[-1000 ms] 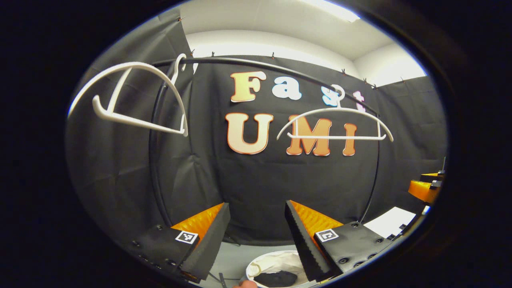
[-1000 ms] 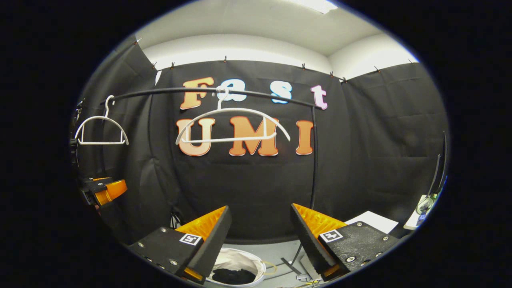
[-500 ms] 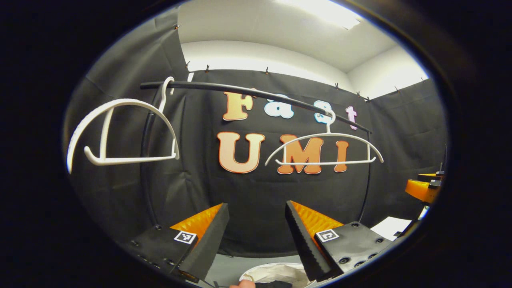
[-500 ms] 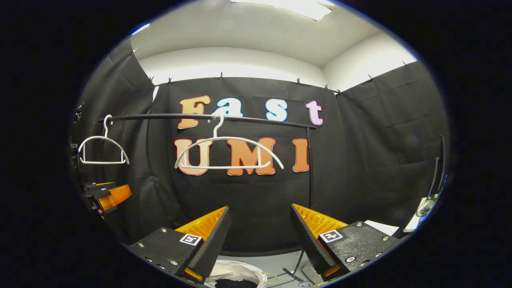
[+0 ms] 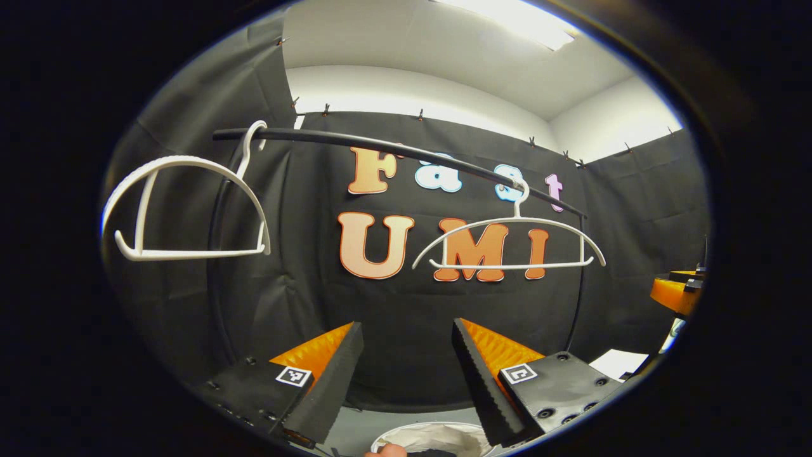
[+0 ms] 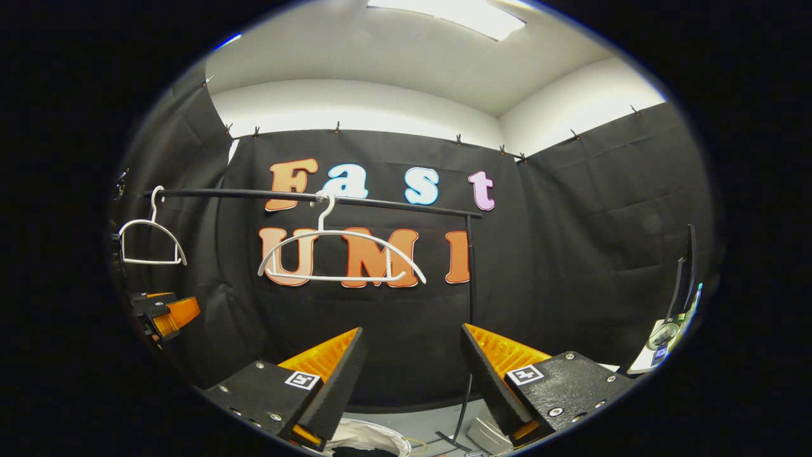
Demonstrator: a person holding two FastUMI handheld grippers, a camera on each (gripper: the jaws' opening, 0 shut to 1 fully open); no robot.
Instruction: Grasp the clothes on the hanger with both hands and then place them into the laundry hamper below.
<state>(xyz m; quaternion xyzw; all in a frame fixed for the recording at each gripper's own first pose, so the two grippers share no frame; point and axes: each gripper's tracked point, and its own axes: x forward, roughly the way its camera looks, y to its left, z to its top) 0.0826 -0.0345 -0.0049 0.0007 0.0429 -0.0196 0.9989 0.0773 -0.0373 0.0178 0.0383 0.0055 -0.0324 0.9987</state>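
Below both claws: hamper point(image 5: 438, 438) (dark clothes inside) | left claw point(image 5: 406, 374) apart | right claw point(image 6: 412, 377) apart

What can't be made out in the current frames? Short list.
- Laundry hamper in left gripper view: cut off by the bottom edge, partly behind the open left gripper; contents unreadable.
- Hamper's dark contents in right gripper view: a sliver beside the open right gripper.
- Items at the far right in right gripper view: too small to identify.

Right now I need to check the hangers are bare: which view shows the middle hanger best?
The left gripper view: the middle hanger hangs large, bare and whole on the rail. The right gripper view shows that hanger smaller, equally bare.
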